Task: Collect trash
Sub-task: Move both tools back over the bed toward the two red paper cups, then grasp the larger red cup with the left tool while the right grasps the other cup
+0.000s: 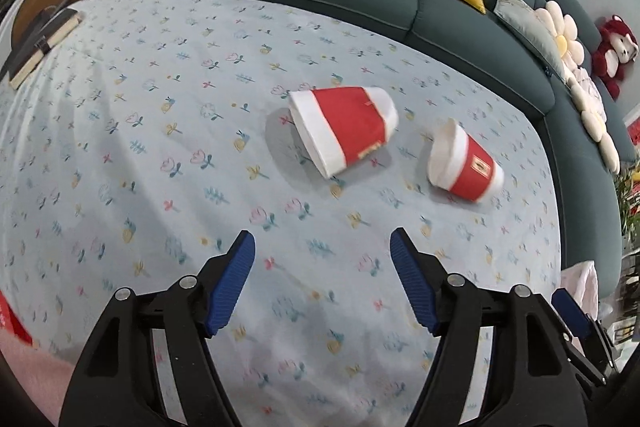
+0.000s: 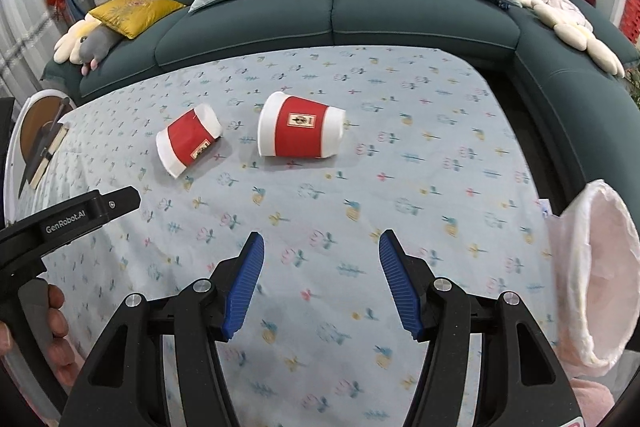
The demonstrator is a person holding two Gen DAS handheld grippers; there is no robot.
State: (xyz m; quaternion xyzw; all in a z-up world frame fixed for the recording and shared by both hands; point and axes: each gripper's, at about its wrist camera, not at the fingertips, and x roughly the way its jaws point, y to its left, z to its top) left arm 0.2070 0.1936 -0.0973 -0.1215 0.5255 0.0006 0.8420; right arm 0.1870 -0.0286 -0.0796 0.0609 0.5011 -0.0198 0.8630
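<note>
- Table (image 2: pixel 440 131): covered by a pale blue cloth printed with small flowers; it carries the two cups. A dark green sofa (image 2: pixel 344 11) runs along its far edge and wraps round the far right corner.
- Flattened cup (image 1: pixel 344 129): a red-and-white paper cup, crushed, lying on its side near the middle of the table, towards the far edge. In the right wrist view it is the cup further to the left (image 2: pixel 188 143).
- Second cup (image 1: pixel 464 163): a red-and-white paper cup on its side, just beside the flattened one and not touching it; in the right wrist view (image 2: pixel 300 131) its label faces up.
- Left gripper (image 1: pixel 322 259): blue ribbed pads stand well apart with nothing between them, above bare cloth on the near side of both cups.
- Right gripper (image 2: pixel 321 255): jaws likewise spread and empty, above the cloth nearer the table's near edge, well short of the cups.
- Bin bag (image 2: pixel 600 275): a pale pink liner with its mouth open, just off the table's right edge.
- Hand (image 2: pixel 52 323): grips the handle of the left gripper at the lower left of the right wrist view.
- Book (image 1: pixel 44 43): lies at the table's far left corner.
</note>
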